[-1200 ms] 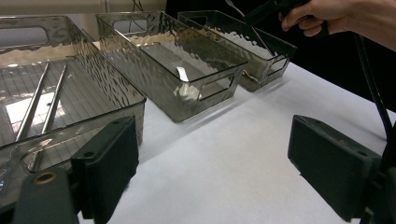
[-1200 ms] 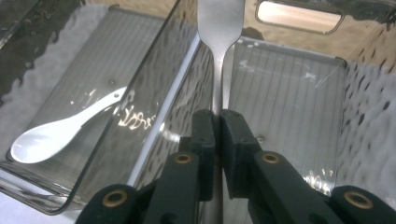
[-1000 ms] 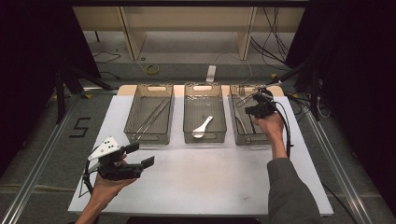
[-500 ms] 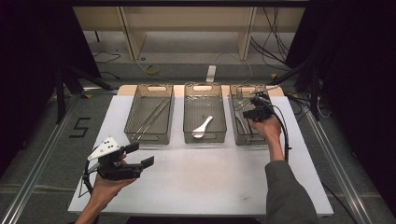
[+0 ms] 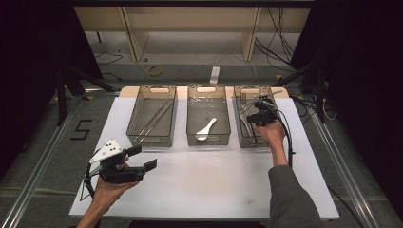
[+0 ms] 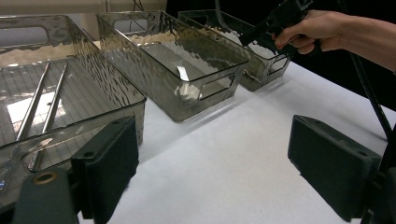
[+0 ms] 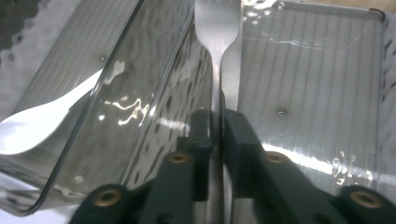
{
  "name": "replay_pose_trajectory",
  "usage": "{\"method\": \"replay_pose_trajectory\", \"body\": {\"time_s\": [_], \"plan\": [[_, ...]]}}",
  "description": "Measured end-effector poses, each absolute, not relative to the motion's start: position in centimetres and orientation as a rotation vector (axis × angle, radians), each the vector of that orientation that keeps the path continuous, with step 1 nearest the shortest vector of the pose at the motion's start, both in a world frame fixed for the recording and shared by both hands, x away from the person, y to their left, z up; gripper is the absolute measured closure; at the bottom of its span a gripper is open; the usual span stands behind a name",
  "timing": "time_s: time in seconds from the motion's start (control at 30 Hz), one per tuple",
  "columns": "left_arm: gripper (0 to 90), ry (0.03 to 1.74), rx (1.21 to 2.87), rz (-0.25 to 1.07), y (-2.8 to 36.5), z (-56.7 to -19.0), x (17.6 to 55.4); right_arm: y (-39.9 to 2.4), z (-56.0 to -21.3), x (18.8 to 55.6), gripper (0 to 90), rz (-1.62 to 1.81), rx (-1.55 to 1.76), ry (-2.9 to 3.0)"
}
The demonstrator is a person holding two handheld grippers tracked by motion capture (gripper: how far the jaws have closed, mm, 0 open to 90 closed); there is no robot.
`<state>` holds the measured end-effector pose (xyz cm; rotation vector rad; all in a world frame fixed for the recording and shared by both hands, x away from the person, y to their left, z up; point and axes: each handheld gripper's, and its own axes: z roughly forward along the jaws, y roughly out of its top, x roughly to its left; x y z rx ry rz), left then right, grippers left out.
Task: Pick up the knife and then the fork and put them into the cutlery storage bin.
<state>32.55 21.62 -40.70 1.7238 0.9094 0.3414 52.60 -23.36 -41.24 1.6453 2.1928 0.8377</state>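
Now the right gripper (image 5: 257, 116) hung over the right-hand bin (image 5: 249, 140), its hand a little nearer the person than a second before, when it had reached toward the bin's far end; its jaws had just been opening, and in the right gripper view a narrow slit stood between the black pads (image 7: 236, 140), with the handle of a fork (image 7: 219, 42) running up through that slit; whether the pads pressed on the handle or had just let it slip could not be told from the frames; the fork's head pointed away from the gripper, over the ribbed floor of the bin; that loosening probably meant the fork was being let go into the bin, so the drop seemed nearly done. The left gripper (image 5: 135, 159) rested in its hand above the white mat (image 5: 214, 180) at the near left, jaws spread wide with nothing between them, unmoved over the second; the white spoon (image 5: 206, 129) lay in the middle bin (image 5: 208, 138); long metal chopsticks (image 5: 153, 120) lay in the left bin (image 5: 151, 141).
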Motion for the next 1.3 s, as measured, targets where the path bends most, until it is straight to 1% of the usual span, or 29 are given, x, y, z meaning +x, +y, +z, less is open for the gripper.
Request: {"method": "replay_pose_trajectory", "body": {"time_s": [0.1,0.17,0.23,0.3,0.37,0.43,0.53,0.63,0.87,1.3], "plan": [[15.7,0.909,1.725,0.342,21.6,-40.7,32.5,-23.5,-41.2,52.7,66.4,0.862,1.665,2.195],[15.7,0.908,1.726,0.341,21.6,-40.7,32.5,-23.6,-41.1,52.6,64.0,0.871,1.669,2.189],[15.7,0.909,1.726,0.341,21.6,-40.7,32.5,-23.7,-40.9,52.4,59.5,0.894,1.672,2.185],[15.7,0.909,1.725,0.342,21.6,-40.7,32.5,-23.8,-40.6,52.1,57.5,0.911,1.663,2.194],[15.7,0.91,1.725,0.341,21.6,-40.7,32.5,-23.7,-40.2,51.7,51.6,0.93,1.635,2.199],[15.7,0.91,1.725,0.341,21.6,-40.7,32.5,-23.7,-39.8,51.0,49.8,0.969,1.601,2.202],[15.7,0.907,1.73,0.343,21.6,-40.7,32.5,-23.5,-39.2,49.8,43.6,1.036,1.552,2.209],[15.7,0.907,1.732,0.343,21.6,-40.7,32.5,-23.2,-38.6,48.4,40.1,1.089,1.503,2.213],[15.7,0.909,1.731,0.339,21.6,-40.8,32.5,-22.3,-38.2,45.1,34.3,1.191,1.399,2.212],[15.7,0.915,1.725,0.318,21.6,-40.8,32.6,-21.4,-39.1,39.9,32.0,1.341,1.261,2.178]]}}
